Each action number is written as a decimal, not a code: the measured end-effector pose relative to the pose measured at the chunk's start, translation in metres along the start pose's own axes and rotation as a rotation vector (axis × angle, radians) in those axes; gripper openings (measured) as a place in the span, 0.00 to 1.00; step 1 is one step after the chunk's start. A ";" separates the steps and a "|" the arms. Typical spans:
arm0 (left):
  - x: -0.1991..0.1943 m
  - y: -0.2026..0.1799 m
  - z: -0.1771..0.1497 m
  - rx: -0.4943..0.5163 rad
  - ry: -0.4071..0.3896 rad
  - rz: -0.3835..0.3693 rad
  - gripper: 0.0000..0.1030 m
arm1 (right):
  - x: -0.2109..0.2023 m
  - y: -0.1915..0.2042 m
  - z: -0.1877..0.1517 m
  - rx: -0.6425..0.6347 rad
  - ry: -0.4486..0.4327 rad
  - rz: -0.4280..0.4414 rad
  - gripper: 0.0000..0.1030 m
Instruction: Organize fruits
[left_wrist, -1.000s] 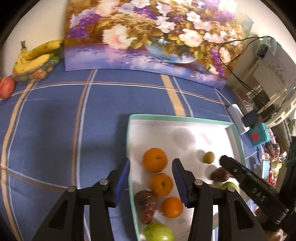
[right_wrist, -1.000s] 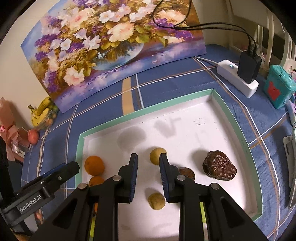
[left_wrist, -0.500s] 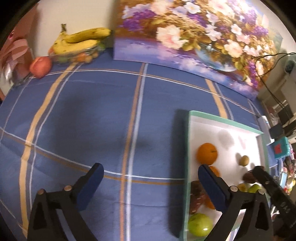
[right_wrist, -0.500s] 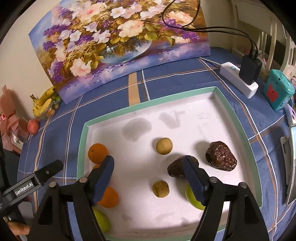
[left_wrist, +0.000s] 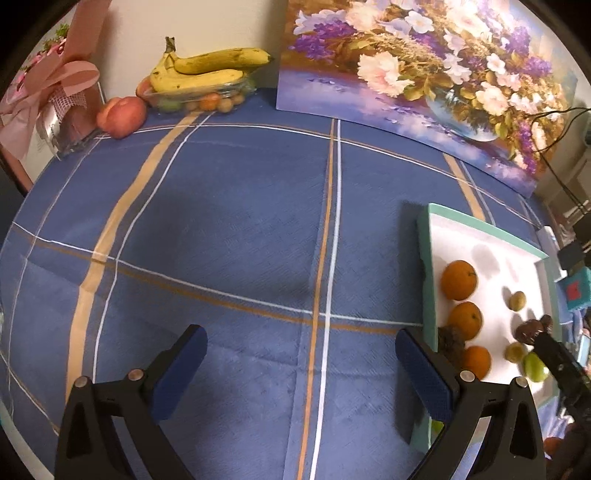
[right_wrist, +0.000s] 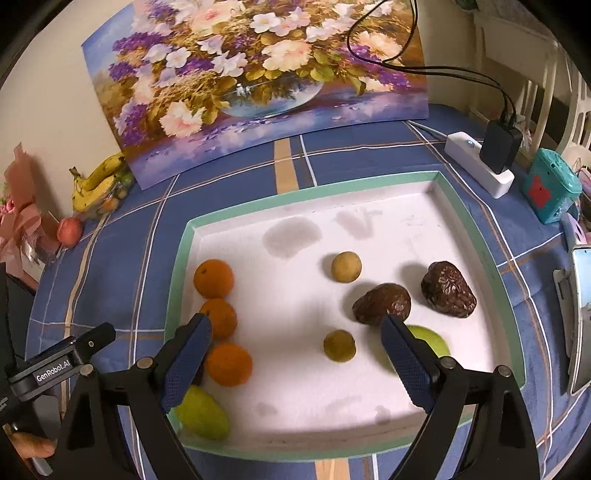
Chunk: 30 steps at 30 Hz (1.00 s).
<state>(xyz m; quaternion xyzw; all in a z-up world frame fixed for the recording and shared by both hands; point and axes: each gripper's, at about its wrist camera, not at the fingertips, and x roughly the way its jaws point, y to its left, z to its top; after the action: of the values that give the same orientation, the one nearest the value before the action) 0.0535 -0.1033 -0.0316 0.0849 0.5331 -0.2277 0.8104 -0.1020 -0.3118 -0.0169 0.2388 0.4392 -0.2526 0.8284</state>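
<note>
A white tray with a green rim holds three oranges in a column at its left, two small tan fruits, two dark wrinkled fruits and two green fruits. My right gripper is open and empty above the tray's near side. My left gripper is open and empty over the blue cloth, left of the tray. A peach and a bowl with bananas sit at the far left.
A flower painting leans on the wall behind. A white power strip with a black plug, a teal box and a phone lie right of the tray. Pink wrapped flowers stand at the far left corner.
Both grippers have opened wide. The left gripper has swung left, off the tray and over the cloth. The right gripper has pulled back slightly over the tray.
</note>
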 end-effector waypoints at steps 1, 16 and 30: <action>-0.005 0.000 0.000 0.003 -0.006 -0.006 1.00 | -0.002 0.002 -0.003 -0.003 -0.003 -0.001 0.90; -0.085 0.002 -0.030 0.053 -0.185 0.028 1.00 | -0.033 0.003 -0.031 0.001 -0.016 -0.011 0.90; -0.098 0.009 -0.061 0.056 -0.139 0.097 1.00 | -0.057 0.026 -0.064 -0.094 -0.031 0.007 0.90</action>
<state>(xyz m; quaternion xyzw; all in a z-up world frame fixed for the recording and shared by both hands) -0.0251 -0.0446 0.0301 0.1172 0.4642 -0.2083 0.8529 -0.1518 -0.2409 0.0039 0.1973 0.4367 -0.2326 0.8463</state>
